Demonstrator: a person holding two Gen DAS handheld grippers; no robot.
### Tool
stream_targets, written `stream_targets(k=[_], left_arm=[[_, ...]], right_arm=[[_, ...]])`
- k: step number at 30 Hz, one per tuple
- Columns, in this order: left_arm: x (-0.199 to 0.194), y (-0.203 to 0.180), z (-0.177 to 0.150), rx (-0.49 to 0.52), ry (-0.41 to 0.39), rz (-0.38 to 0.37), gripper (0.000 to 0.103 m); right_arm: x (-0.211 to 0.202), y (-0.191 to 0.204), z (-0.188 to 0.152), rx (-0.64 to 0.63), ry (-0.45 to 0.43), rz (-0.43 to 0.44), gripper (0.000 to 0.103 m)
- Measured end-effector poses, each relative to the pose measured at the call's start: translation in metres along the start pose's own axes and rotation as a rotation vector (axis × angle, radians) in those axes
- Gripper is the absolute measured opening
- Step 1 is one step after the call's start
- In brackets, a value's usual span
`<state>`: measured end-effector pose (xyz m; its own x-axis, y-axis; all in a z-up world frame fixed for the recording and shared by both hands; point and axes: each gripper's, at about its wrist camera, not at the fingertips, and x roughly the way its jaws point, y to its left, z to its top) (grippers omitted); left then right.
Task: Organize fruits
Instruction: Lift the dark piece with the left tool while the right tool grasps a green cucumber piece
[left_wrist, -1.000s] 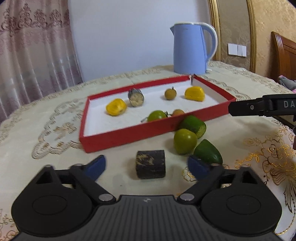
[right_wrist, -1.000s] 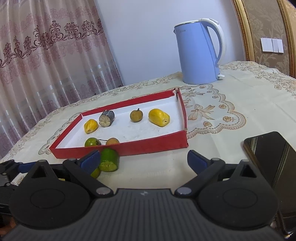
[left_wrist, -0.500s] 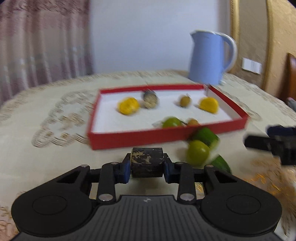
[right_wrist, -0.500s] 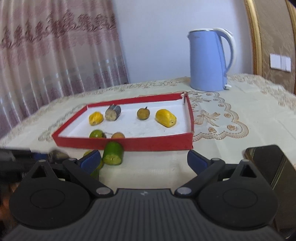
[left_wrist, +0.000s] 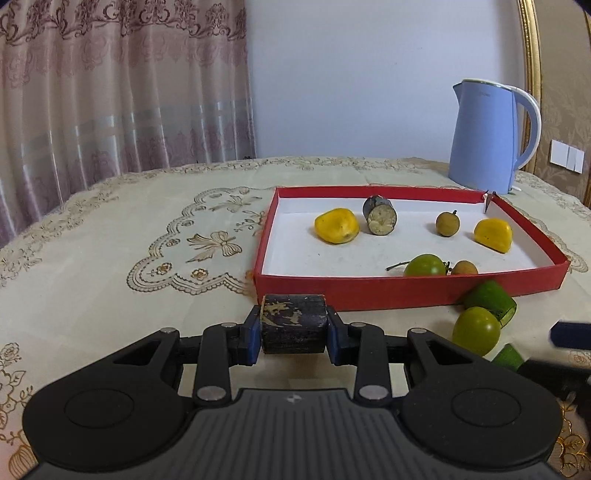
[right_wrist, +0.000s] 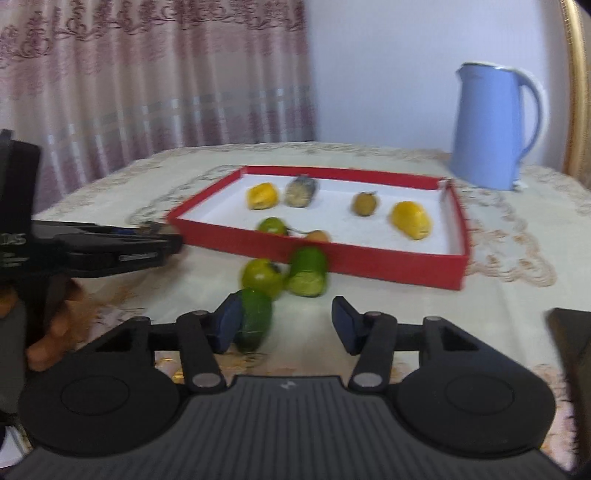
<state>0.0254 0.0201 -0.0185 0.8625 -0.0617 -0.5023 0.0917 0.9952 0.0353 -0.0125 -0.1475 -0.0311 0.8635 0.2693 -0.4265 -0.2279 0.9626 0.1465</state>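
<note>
Now our left gripper (left_wrist: 294, 334) grasps the dark fruit chunk (left_wrist: 293, 323); our right gripper (right_wrist: 286, 325) stands released beside a green piece (right_wrist: 255, 319).

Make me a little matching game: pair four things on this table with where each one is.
Things:
1. dark cylinder piece
2. blue kettle
3. round green fruit
4. two yellow pieces

Places:
A. behind the red tray
B. inside the tray
C. on the cloth in front of the tray
D. clamped in the left tongs

Pairs: 1-D, 2-A, 3-C, 4-B
</note>
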Motion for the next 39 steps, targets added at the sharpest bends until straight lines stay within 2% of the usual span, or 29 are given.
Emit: stream_targets(k=[4,6,8,10,14,16,22,28,30,32,35,37,39], left_arm=[[-0.002,-0.004,-0.002,0.02,-0.009,0.001,0.033],[-0.001,-0.004,-0.002,0.02,-0.007,-0.002,0.033],[-0.001,-0.003,-0.002,0.011,-0.003,-0.002,0.033],[0.0,-0.002,-0.002,0.003,0.003,-0.005,0.033],[0.0,-0.002,-0.002,-0.001,0.004,-0.006,0.033],[0.0,-0.001,-0.002,-0.003,0.005,-0.008,0.033],[0.001,-0.002,-0.002,-0.003,0.011,-0.01,0.033],[0.003,-0.004,-0.002,0.01,0.024,-0.005,0.033],[0.004,-0.005,-0.002,0.016,0.032,-0.001,0.033],[0.005,-0.007,-0.002,0.026,0.04,0.004,0.033],[0.008,-0.01,-0.001,0.048,0.057,0.01,0.033],[0.01,-0.012,0.0,0.06,0.066,0.014,0.033],[0.012,-0.014,0.0,0.079,0.072,0.017,0.033]], right_arm=[[0.004,0.011,0.0,-0.026,0.017,0.016,0.051],[0.007,0.014,0.001,-0.029,0.028,0.037,0.047],[0.011,0.017,0.001,-0.024,0.045,0.074,0.035],[0.017,0.021,0.0,-0.03,0.076,0.091,0.028],[0.015,0.02,0.0,-0.021,0.072,0.092,0.028],[0.01,0.015,0.001,-0.02,0.055,0.05,0.028],[-0.005,-0.025,0.005,0.001,0.019,-0.171,0.028],[0.003,-0.054,-0.002,0.072,0.044,-0.204,0.029],[0.004,-0.054,-0.004,0.071,0.041,-0.196,0.039],[0.003,-0.05,-0.004,0.05,0.024,-0.213,0.058],[0.003,-0.047,-0.001,0.035,-0.009,-0.231,0.073],[0.003,-0.048,0.002,0.043,-0.024,-0.24,0.081],[0.005,-0.052,0.002,0.06,-0.024,-0.239,0.081]])
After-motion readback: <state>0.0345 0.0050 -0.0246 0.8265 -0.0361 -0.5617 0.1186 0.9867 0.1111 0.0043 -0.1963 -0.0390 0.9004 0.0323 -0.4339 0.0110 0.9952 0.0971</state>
